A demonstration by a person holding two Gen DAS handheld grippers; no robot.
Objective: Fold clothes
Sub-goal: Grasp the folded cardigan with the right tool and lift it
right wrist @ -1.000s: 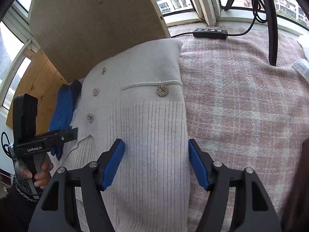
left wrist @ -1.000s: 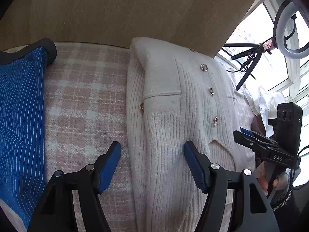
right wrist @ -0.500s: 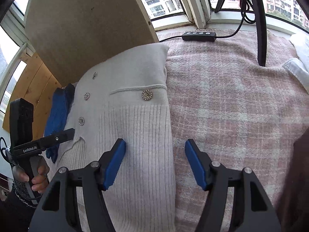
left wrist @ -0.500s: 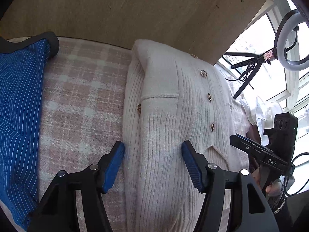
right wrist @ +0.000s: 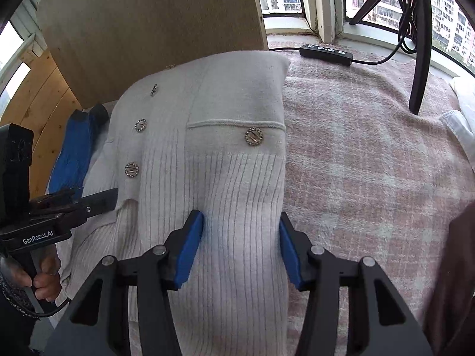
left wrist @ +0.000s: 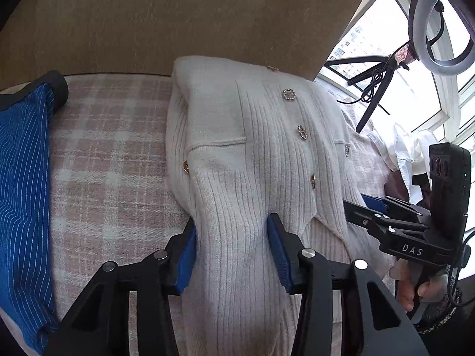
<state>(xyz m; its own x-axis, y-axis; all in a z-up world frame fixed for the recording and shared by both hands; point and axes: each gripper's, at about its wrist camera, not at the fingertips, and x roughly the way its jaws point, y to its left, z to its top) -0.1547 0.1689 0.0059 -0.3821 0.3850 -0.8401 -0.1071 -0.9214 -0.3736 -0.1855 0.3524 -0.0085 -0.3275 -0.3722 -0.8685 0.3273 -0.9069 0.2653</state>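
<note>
- Cream ribbed cardigan (left wrist: 255, 160) lying buttoned-side up on the pink plaid blanket (left wrist: 112, 160), collar end resting against the upright brown board (left wrist: 178, 17), long axis running straight away from both grippers toward that board.
- Sides looking tucked under, giving a long narrow strip; hem end reaching back below both cameras and out of sight.
- Left gripper (left wrist: 231, 247) straddling the cardigan's left edge: left blue pad pressing at the edge by the blanket, right pad sitting on the ribbed knit, fabric bulging up between them; partly closed, pinching the knit but not clamped tight.
- Right gripper (right wrist: 240, 246) doing the same on the right edge: left pad on the ribs, right pad at the border with the blanket, jaws part-way closed around a raised ridge of fabric.
- Both grippers standing level with each other across the strip, near the hem half, each about equally near; neither having the advantage.
- Judging by the grasp: likely preparing to carry this near end along the long axis up toward the collar, halving the strip; needing both sides lifted together to keep the edges square.
- Rhinestone buttons (right wrist: 254, 136) and pocket flaps sitting on the far half, clear of the pads.
- Blue pinstriped garment (left wrist: 23, 184) lying well apart to the left on the same blanket.
- Beyond: white shirt (right wrist: 458, 124) at the right margin, black inline controller (right wrist: 326, 54) on its cable near the window sill, tripod leg (right wrist: 421, 44), ring light (left wrist: 439, 26), windows facing apartment blocks.
</note>
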